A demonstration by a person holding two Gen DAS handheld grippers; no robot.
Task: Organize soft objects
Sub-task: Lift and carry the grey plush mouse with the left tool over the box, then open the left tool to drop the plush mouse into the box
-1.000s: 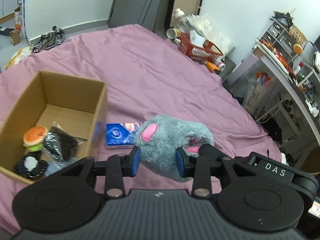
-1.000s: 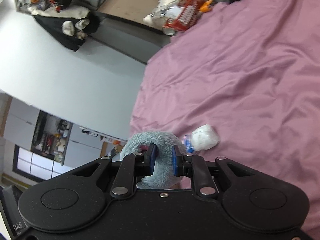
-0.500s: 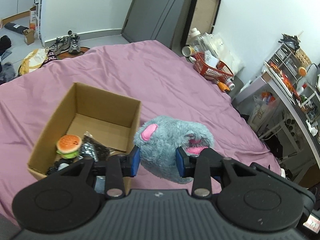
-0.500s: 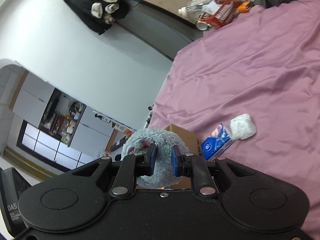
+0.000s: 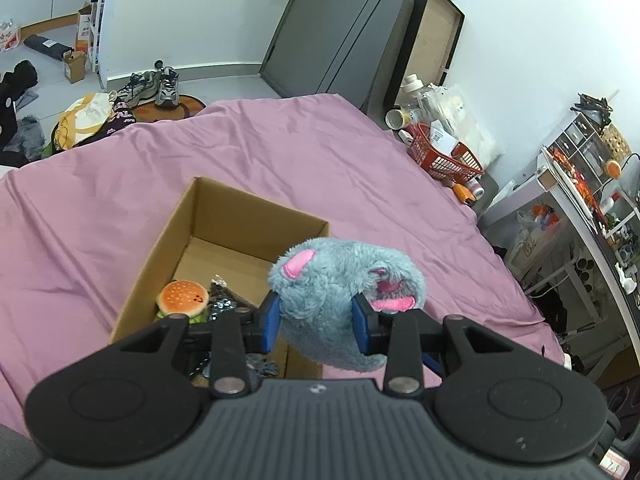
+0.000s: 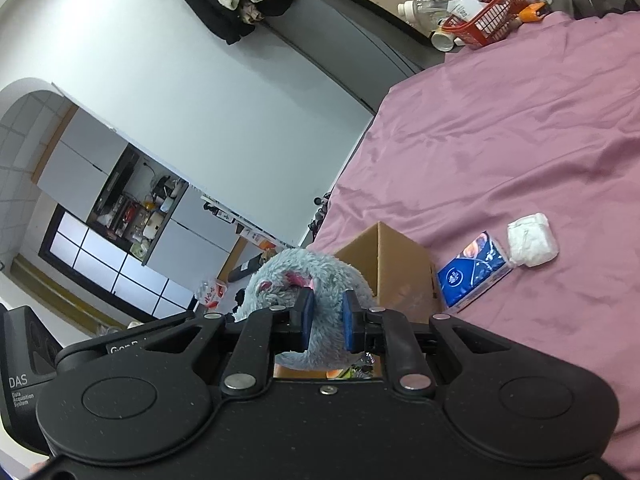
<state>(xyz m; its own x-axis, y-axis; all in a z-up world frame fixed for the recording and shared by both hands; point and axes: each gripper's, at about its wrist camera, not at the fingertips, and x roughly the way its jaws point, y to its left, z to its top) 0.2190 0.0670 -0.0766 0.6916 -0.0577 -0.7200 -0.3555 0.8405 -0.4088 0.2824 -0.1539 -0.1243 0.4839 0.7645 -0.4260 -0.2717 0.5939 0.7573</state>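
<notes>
Now plush toy (image 5: 340,280) pinched between both grippers' fingers (image 5: 272,322), above box (image 5: 224,216).

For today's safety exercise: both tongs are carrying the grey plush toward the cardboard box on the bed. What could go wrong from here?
1. The plush hangs over the box's near corner; released here, it may catch the rim and tumble onto the bed.
2. The left tongs and right tongs both grip it; uneven release could drag it sideways.
3. The burger toy already fills the near end.

The black housing (image 6: 24,396) at the lower left of the right wrist view reads "DAS" with "Data Acquisition System" in small print beneath; other print is illegible.
</notes>
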